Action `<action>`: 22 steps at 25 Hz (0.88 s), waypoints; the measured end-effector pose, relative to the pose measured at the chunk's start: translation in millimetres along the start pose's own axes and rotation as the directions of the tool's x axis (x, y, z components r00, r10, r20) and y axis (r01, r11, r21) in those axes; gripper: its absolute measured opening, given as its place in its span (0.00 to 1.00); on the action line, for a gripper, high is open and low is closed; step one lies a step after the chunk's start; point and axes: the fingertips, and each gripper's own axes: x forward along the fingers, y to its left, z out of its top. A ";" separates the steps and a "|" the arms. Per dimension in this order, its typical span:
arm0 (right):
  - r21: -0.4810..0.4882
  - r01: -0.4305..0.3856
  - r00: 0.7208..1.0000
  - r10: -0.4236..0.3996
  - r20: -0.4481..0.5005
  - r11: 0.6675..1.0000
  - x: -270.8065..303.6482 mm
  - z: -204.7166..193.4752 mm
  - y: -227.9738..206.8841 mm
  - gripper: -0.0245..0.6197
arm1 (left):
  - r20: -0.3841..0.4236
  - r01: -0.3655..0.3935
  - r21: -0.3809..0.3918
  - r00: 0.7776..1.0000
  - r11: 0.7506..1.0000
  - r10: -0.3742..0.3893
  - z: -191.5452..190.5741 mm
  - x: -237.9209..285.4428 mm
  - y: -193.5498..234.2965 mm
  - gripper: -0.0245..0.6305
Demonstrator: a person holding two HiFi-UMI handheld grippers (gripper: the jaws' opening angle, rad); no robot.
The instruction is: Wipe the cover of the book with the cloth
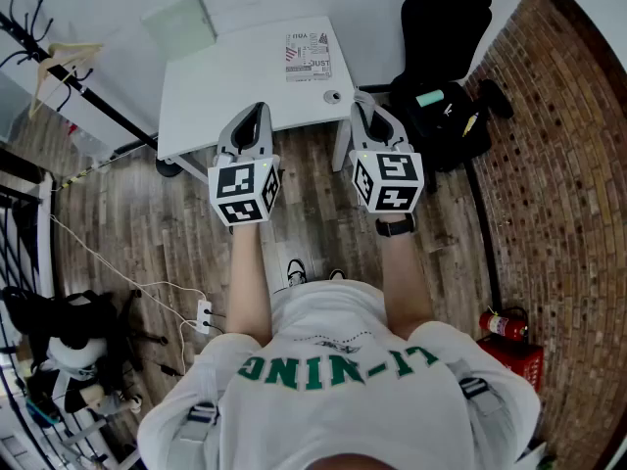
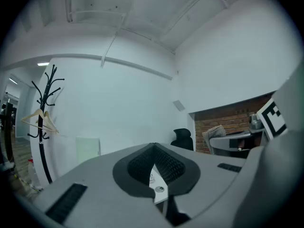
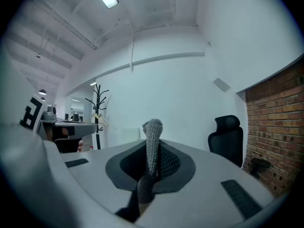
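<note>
Both hand-held grippers up over the floor, short of the surface; book untouched.
Your right hand-held gripper (image 1: pixel 368 108) is clenched on a grey knit cloth (image 3: pixel 152 141), which stands up between the jaws and pokes past the tips. Your left hand-held gripper (image 1: pixel 257 116) is closed at the tips, nothing held; a sliver of white shows through the slot behind them. The book (image 1: pixel 308 57) lies flat on the white surface (image 1: pixel 225 81), far right corner, well apart from both. A black chair (image 1: pixel 446 18) stands right of the surface. The wood floor (image 1: pixel 147 213) is under you.
</note>
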 end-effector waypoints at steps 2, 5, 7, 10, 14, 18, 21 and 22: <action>-0.003 -0.001 1.000 0.001 0.001 1.000 -0.6 0.2 -4.9 0.08 | -0.003 0.000 -0.003 1.000 1.000 0.000 -1.5 2.8 -4.0 0.06; 0.010 -0.008 1.000 0.008 0.008 1.000 -1.0 1.5 -12.4 0.08 | -0.001 0.001 -0.007 1.000 1.000 -0.001 -0.8 7.5 -10.8 0.06; 0.042 -0.017 1.000 0.017 0.015 0.999 -0.7 2.5 -18.4 0.08 | 0.004 0.004 -0.003 1.000 1.000 -0.004 1.8 11.7 -16.1 0.06; 0.131 -0.065 0.997 0.061 0.036 0.989 4.9 4.0 -22.0 0.08 | 0.012 -0.005 0.020 1.000 1.000 0.005 6.0 14.7 -18.6 0.06; 0.259 -0.089 0.996 0.088 0.016 0.962 13.8 -15.6 -36.9 0.09 | -0.021 -0.013 0.043 1.000 0.999 0.014 -11.0 21.8 -26.8 0.06; 0.297 -0.122 0.990 0.137 -0.030 0.947 45.4 -38.5 -33.7 0.09 | -0.051 -0.011 0.031 0.999 0.999 0.012 -31.8 51.8 -15.2 0.06; 0.319 -0.124 0.987 0.149 -0.056 0.940 84.0 -49.5 -39.0 0.09 | -0.046 0.006 0.028 0.999 1.000 -0.005 -39.6 92.3 -2.9 0.06; 0.315 -0.118 0.987 0.146 -0.065 0.942 101.0 -51.3 -42.2 0.09 | -0.040 0.014 0.026 0.999 1.000 -0.013 -41.0 109.1 3.5 0.06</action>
